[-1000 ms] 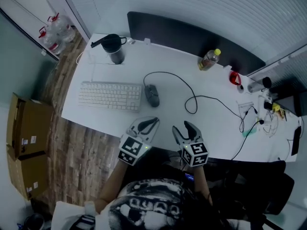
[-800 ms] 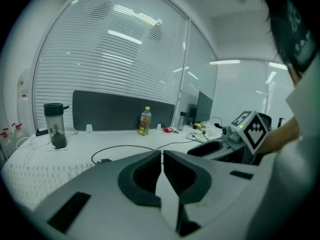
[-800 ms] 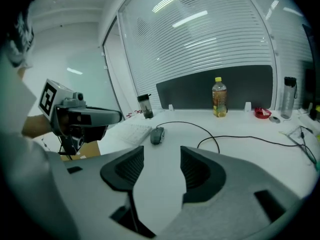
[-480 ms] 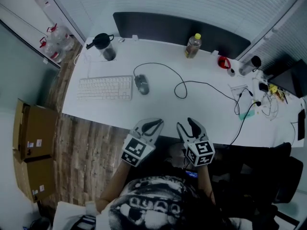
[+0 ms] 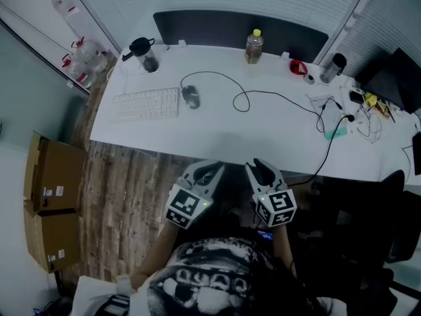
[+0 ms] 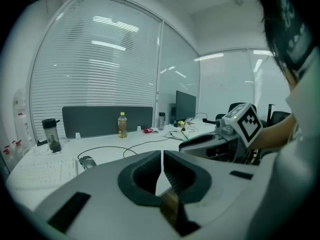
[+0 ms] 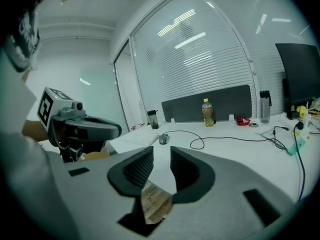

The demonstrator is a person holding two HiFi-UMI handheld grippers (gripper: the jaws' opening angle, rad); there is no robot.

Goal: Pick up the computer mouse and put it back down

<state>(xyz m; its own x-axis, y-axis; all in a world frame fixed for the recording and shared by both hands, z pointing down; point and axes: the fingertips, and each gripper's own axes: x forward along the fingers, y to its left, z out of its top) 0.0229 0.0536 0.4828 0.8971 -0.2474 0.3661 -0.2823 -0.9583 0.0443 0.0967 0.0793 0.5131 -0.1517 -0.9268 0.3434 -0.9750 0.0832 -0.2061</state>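
The grey wired computer mouse [image 5: 191, 97] lies on the white desk [image 5: 217, 133], just right of the white keyboard [image 5: 146, 103]; it also shows far off as the mouse [image 6: 87, 161] and the mouse [image 7: 163, 139]. Both grippers hang short of the desk's near edge, close to the person's body and well away from the mouse. My left gripper [image 5: 212, 170] has its jaws together with nothing in them, as the left gripper view [image 6: 162, 156] also shows. My right gripper [image 5: 260, 170] keeps a narrow gap in the right gripper view [image 7: 162, 159]; its jaws are closing on nothing.
A yellow-capped bottle [image 5: 254, 46], a dark lidded cup [image 5: 143, 53] and a tumbler [image 5: 332, 66] stand along the desk's back. The mouse cable [image 5: 263, 97] loops toward cluttered wires at the right. Cardboard boxes [image 5: 49, 203] sit on the wooden floor at the left.
Both grippers have drawn back from the desk toward the person, so the desk looks farther away. The right gripper's jaws have narrowed. The mouse has stayed on the desk.
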